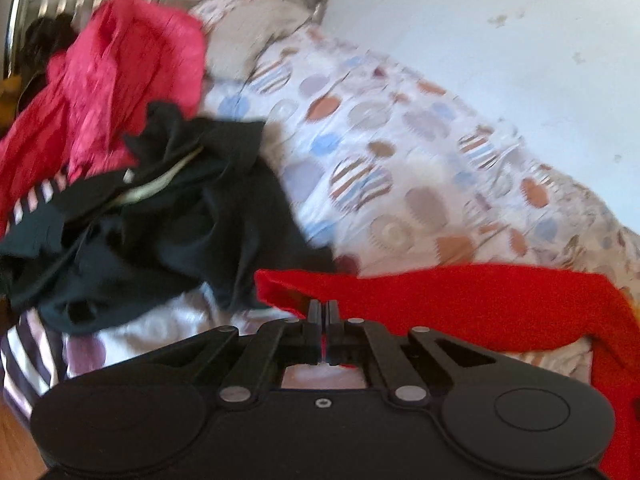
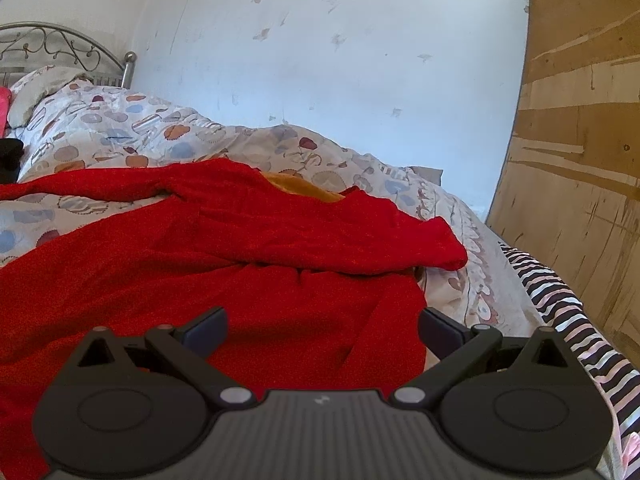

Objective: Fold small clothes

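A bed covered by a patterned quilt (image 2: 120, 120) with circles in blue, orange and grey runs along a white wall (image 2: 320, 60); a metal headboard (image 2: 60, 48) closes its far end and a pillow (image 2: 44, 88) lies against it. A wooden board (image 2: 580, 160) stands at the right of the right wrist view, and a black-and-white striped sheet (image 2: 560, 300) shows along the bed's near edge.

The red garment (image 2: 200, 260) lies spread flat across the quilt, filling most of the right wrist view. One sleeve extends to the left, the other is folded across the body toward the right. An orange fabric (image 2: 304, 188) shows just behind its upper edge.

The right gripper (image 2: 322, 330) hovers over the near part of the red garment with its fingers spread wide apart; nothing lies between them.

The left gripper (image 1: 324, 330) has its fingers pressed together at the edge of the red garment's (image 1: 460, 304) sleeve; a sliver of red shows at the base of the fingers, so the sleeve appears clamped, though blur prevents certainty.

A heap of unfolded clothes lies to the left in the left wrist view: a black garment (image 1: 168, 208) nearest the gripper, and a pink-red garment (image 1: 128, 72) behind it, near the headboard.
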A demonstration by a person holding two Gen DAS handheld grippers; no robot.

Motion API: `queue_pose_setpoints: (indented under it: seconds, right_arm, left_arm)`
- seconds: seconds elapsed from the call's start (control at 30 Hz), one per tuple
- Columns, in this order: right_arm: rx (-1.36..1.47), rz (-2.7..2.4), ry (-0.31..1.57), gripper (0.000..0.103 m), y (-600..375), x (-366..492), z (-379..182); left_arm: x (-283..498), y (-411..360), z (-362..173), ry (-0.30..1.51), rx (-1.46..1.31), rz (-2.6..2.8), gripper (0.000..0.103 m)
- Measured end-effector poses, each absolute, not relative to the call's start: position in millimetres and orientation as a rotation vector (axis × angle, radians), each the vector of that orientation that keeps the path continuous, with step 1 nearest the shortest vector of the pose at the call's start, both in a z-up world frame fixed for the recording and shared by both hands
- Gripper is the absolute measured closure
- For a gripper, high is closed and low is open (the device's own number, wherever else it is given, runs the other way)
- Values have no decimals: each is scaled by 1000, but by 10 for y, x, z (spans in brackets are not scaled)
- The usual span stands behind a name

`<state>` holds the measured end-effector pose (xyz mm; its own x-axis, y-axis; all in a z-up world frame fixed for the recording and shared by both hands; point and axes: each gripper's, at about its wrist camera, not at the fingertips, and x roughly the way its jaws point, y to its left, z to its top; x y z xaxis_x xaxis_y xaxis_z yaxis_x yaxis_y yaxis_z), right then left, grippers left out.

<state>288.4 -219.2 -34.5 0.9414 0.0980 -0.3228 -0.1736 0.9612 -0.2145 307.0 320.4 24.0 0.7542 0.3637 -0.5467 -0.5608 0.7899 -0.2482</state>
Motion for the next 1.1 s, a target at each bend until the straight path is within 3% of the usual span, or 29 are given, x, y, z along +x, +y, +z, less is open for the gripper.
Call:
queue_pose_setpoints:
  seconds: [0.3, 0.6, 0.83, 1.1]
  right_arm:
    - [-189, 145, 301, 0, -2262, 2858, -342]
    - [-25, 120, 224, 0, -2548, 2683, -203]
    - [91, 44, 244, 0, -3078, 2430, -136]
    - [95, -88, 276, 0, -3529, 2156, -237]
  left_arm:
    - [3520, 2604, 1061, 323, -265, 371, 103]
    - [3958, 1267, 1687, 214, -116, 34, 103]
    - [4125, 50, 1507, 280, 12, -279, 103]
    - [4000, -873, 693, 430, 78, -568, 103]
